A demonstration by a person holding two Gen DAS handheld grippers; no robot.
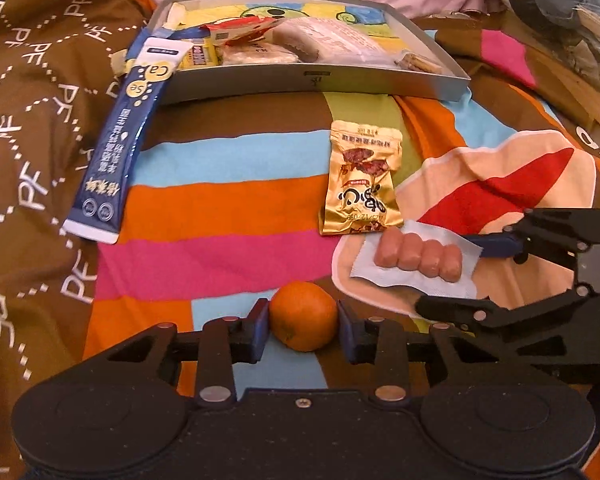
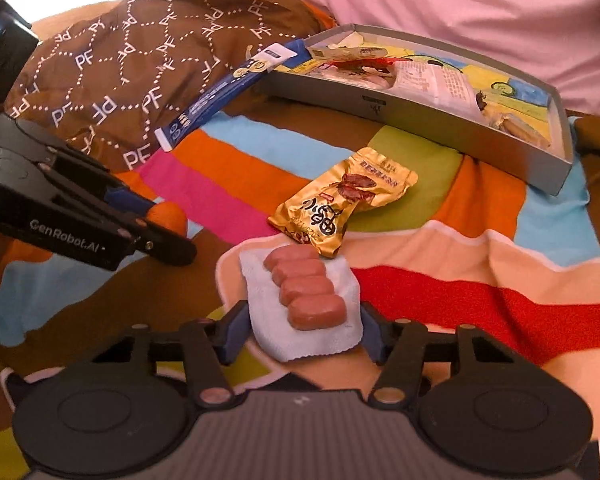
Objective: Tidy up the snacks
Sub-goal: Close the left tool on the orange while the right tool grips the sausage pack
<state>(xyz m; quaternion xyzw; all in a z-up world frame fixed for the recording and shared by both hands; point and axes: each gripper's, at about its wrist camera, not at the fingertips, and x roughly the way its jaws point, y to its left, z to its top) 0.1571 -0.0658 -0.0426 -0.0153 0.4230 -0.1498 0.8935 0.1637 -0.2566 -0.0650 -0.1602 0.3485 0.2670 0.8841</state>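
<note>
Lying loose: one orange (image 1: 303, 322), four sausages (image 1: 418, 261)

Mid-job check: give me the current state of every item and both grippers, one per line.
Left gripper: fingers around the round orange tangerine, on the bedspread.
Right gripper: fingers around the clear pack of four pink sausages.
Gold foil snack packet: lying loose, sealed.
Long blue sachet: leaning on the tray edge.
Grey rectangular tray: open, partly filled.

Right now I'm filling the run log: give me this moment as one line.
left gripper: around orange, contact unclear | right gripper: around sausage pack | gold packet, blue sachet: on blanket | box: part filled
</note>
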